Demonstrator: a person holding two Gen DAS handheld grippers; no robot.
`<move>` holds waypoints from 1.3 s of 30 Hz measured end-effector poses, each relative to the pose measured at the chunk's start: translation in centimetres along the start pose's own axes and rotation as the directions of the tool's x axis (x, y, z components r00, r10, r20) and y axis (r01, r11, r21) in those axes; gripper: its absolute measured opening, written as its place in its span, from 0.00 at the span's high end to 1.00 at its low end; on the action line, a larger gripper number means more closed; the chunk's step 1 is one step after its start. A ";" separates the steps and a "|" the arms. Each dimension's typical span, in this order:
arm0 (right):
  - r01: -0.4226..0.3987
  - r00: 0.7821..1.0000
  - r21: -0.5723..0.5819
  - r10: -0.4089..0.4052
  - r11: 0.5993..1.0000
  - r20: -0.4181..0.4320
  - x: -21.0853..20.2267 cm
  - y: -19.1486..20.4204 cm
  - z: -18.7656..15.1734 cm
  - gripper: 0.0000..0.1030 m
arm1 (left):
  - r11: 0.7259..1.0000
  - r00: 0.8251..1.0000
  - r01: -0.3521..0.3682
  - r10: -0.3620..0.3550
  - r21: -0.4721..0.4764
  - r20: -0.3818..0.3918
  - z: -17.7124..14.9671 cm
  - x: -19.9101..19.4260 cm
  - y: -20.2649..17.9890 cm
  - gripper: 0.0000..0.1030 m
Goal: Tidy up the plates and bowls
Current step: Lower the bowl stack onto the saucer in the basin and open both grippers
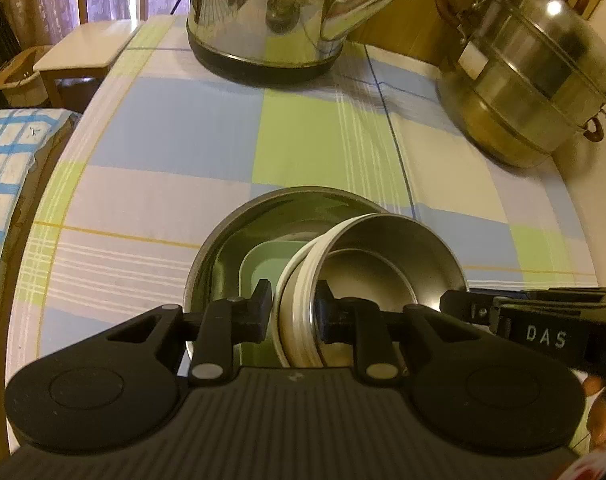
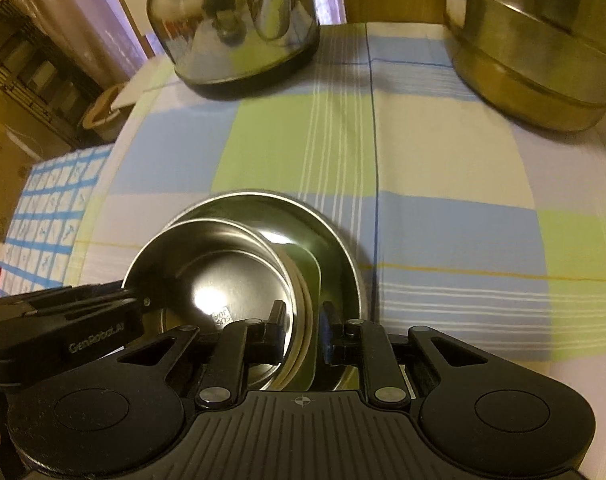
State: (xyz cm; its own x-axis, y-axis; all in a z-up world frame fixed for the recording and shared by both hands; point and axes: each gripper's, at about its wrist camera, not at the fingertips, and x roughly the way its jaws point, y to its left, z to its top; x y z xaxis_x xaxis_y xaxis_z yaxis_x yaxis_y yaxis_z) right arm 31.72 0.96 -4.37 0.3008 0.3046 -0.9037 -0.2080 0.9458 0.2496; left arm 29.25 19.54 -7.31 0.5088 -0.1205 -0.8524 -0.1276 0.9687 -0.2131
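Note:
A steel bowl with a white outer wall (image 1: 383, 264) is held over a wide steel plate (image 1: 231, 236) that has a pale green square dish (image 1: 263, 268) lying in it. My left gripper (image 1: 293, 312) is shut on the bowl's left rim. My right gripper (image 2: 303, 328) is shut on the bowl's right rim (image 2: 299, 304). In the right wrist view the bowl (image 2: 223, 276) hangs over the plate (image 2: 335, 240) and the green dish (image 2: 309, 268). Each gripper's body shows in the other's view.
A steel kettle (image 1: 275, 12) stands at the back of the checked tablecloth (image 1: 303, 140). A stacked steel steamer pot (image 1: 531, 76) stands at the back right. A chair (image 1: 83, 48) and a blue checked cloth (image 1: 7, 168) lie off the table's left edge.

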 end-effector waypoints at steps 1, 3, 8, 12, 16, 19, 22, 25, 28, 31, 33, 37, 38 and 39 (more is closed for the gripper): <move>-0.010 1.000 0.008 0.010 1.000 0.004 -0.1 -0.3 -0.1 0.82 | 1.000 1.000 -0.001 0.001 0.001 0.004 -0.1 -0.2 0.0 0.81; -0.033 0.999 0.022 0.032 0.999 0.015 -0.4 -0.7 -0.6 0.82 | 1.000 1.000 0.001 -0.001 0.002 0.012 -0.4 -0.7 0.1 0.80; -0.066 0.997 0.008 0.066 0.998 0.038 -1.0 -0.7 -1.3 0.82 | 1.000 0.999 -0.001 0.000 0.011 0.032 -1.1 -1.7 -0.1 0.81; -0.081 0.995 0.009 0.080 0.997 0.061 -1.2 -0.6 -1.5 0.92 | 0.999 0.999 0.011 -0.012 0.031 0.037 -1.1 -1.9 -0.5 0.89; -0.065 0.995 -0.007 0.065 0.998 0.070 -1.5 0.1 -1.3 0.94 | 0.999 0.999 -0.006 0.004 0.047 0.034 -1.0 -1.7 -0.6 0.90; -0.063 0.995 -0.012 0.064 0.998 0.072 -1.5 0.2 -1.4 0.94 | 0.999 1.000 -0.004 0.002 0.048 0.028 -1.1 -1.6 -0.5 0.90; -0.059 0.996 -0.008 0.059 0.998 0.071 -1.4 0.2 -1.4 0.94 | 0.999 0.999 0.002 -0.003 0.052 0.032 -1.1 -1.7 -0.5 0.90; -0.063 0.996 0.006 0.062 0.998 0.068 -1.3 0.0 -1.4 0.94 | 0.999 1.000 0.000 -0.002 0.054 0.030 -1.1 -1.7 -0.5 0.90; -0.063 0.996 0.008 0.063 0.998 0.069 -1.4 0.0 -1.4 0.94 | 0.999 1.000 0.004 -0.006 0.052 0.027 -1.0 -1.6 -0.4 0.89; -0.063 0.996 0.014 0.062 0.998 0.069 -1.4 -0.1 -1.4 0.94 | 0.998 1.000 0.003 -0.004 0.057 0.026 -1.0 -1.7 -0.4 0.89; -0.057 0.996 0.013 0.056 0.998 0.069 -1.5 -0.1 -1.4 0.94 | 0.998 1.000 -0.001 -0.001 0.060 0.029 -1.0 -1.7 -0.5 0.88; -0.049 0.997 0.015 0.048 0.999 0.064 -1.5 0.0 -1.3 0.92 | 0.998 0.999 -0.007 0.004 0.064 0.042 -1.0 -2.1 -0.4 0.76; -0.047 0.997 0.015 0.046 0.999 0.065 -1.5 0.1 -1.3 0.90 | 0.998 0.999 -0.008 0.005 0.066 0.046 -1.0 -2.3 -0.4 0.70; -0.046 0.997 0.016 0.045 0.999 0.068 -1.6 0.1 -1.3 0.87 | 0.998 0.999 -0.009 0.005 0.070 0.053 -1.0 -2.5 -0.4 0.67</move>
State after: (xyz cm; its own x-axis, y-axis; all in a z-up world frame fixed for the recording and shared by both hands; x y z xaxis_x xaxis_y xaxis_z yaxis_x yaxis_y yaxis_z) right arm 29.97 0.38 -3.37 0.3536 0.3535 -0.8660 -0.2066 0.9325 0.2963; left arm 27.17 19.28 -5.56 0.5526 -0.1041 -0.8269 -0.0720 0.9825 -0.1718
